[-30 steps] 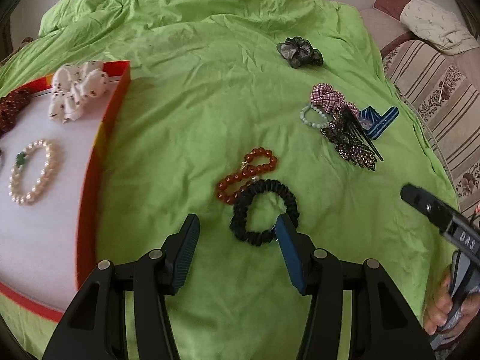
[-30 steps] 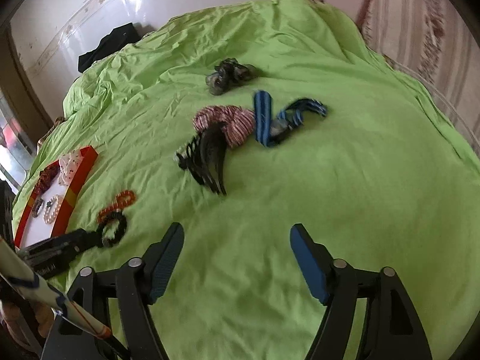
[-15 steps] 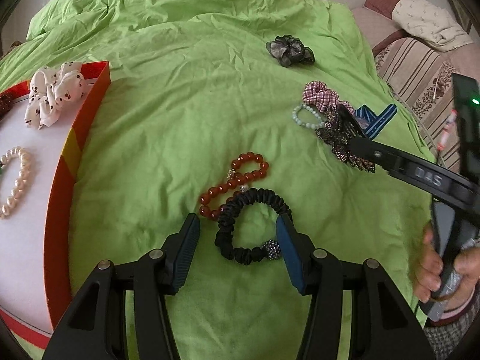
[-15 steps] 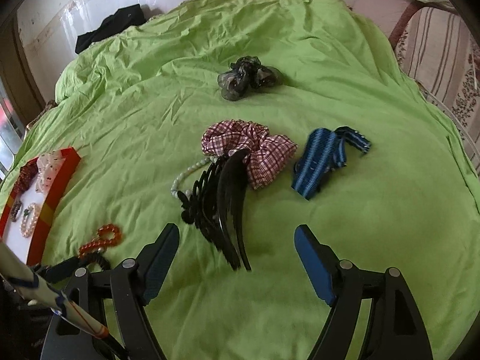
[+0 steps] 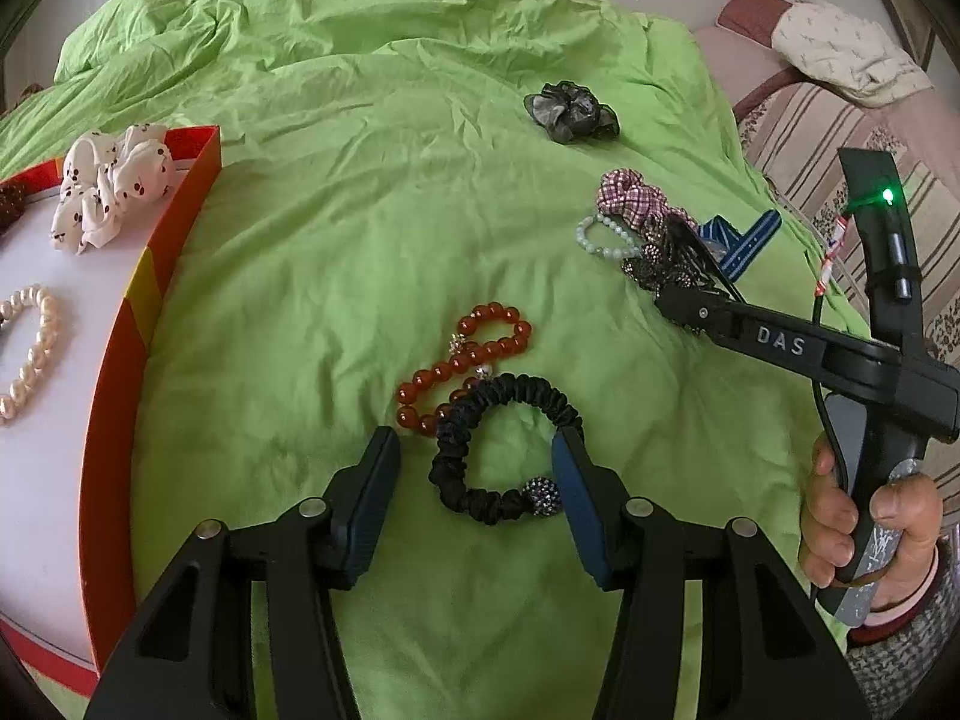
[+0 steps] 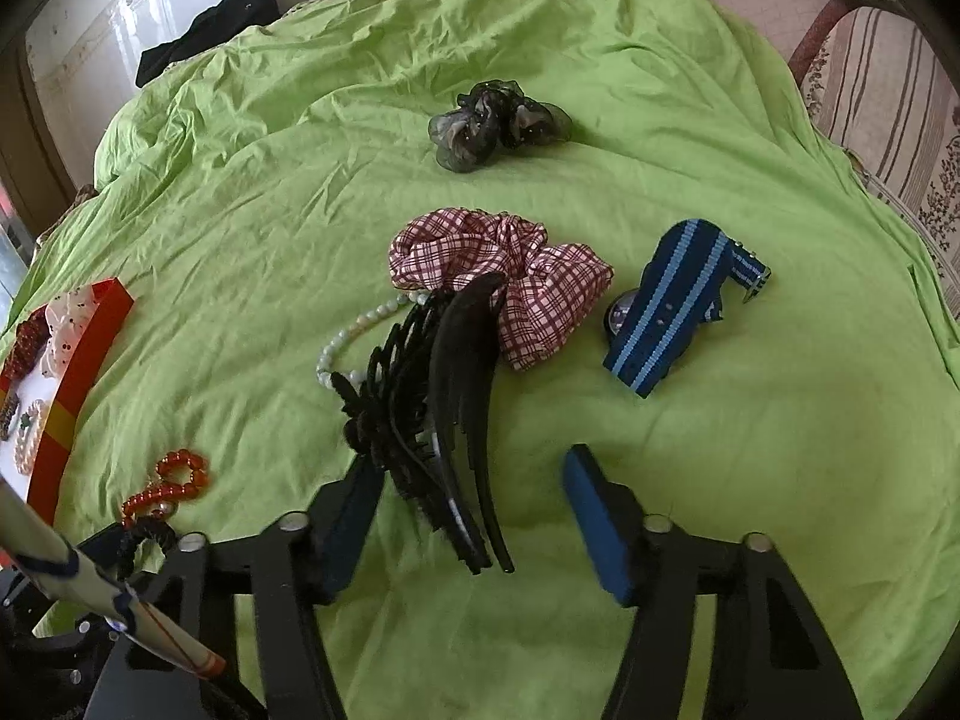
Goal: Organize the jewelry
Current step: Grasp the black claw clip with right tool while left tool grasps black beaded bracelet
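Left gripper (image 5: 477, 480): jaws spread, and they have just been closing slightly. The black scrunchie (image 5: 501, 450) lies flat on the green sheet (image 5: 360, 240) between them. Its beaded knot sits just beside the right-hand pad; the left-hand pad stands clear of the loop. No squeeze on the fabric visible. The red bead bracelet (image 5: 465, 360) lies just beyond the scrunchie, touching its far edge, outside the jaws.

Right gripper (image 6: 474, 504): jaws apart, and they have just been closing. The tail end of the black hair claw (image 6: 444, 408) lies between them, close against the left-hand pad. Whether that pad touches the claw cannot be told; the right-hand pad stands well clear. The claw's far end overlaps the plaid scrunchie (image 6: 510, 276) and a pale bead bracelet (image 6: 354, 330). A blue striped watch strap (image 6: 672, 306) lies to the right, apart from the claw. A grey scrunchie (image 6: 492, 123) sits farther back, alone.

Pose: both grippers point steeply down at the sheet. From the left wrist view, the right hand (image 5: 864, 516) wraps the handle of its gripper at the right edge, its finger reaching to the claw pile.

Tray (image 5: 150, 312) at left holds a white scrunchie (image 5: 111, 186) and a pearl bracelet (image 5: 30, 354).
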### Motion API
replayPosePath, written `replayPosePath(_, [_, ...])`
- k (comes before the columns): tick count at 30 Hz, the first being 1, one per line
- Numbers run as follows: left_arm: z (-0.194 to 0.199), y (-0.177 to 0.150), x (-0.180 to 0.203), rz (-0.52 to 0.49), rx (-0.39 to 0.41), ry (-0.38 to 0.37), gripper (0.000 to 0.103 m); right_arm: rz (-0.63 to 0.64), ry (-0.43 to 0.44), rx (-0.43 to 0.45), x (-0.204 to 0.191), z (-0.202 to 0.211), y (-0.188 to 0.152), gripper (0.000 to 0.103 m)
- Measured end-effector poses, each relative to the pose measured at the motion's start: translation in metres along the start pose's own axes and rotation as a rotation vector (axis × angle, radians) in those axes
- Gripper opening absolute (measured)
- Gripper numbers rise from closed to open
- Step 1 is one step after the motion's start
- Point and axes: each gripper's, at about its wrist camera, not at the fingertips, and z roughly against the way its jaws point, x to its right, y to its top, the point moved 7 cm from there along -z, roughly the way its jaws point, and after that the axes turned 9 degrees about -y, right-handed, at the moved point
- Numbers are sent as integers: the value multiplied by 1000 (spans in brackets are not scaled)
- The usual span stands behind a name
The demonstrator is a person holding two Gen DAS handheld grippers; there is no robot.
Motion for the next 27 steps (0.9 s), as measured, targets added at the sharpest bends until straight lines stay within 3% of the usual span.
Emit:
replayPosePath(2, [0,-3,4,-14,-10,-2,29,10,1,0,-2,0,-1,44])
replayPosePath(4, [0,-6,7,-8,-26,-30,18,23,4,-6,-6,1,-3,33])
replayPosePath(7, [2,-8,9,9,-34,-53,8,26,4,-2,-7,6,-6,29])
replayPosePath(16, [29,-20,23,-18,-23,-26,6,-35,75,1,3,36,-21,24])
replayPosePath(27, [73,-25,33,-20,39,-43,5,-107,171,-3,14,79,-52,21])
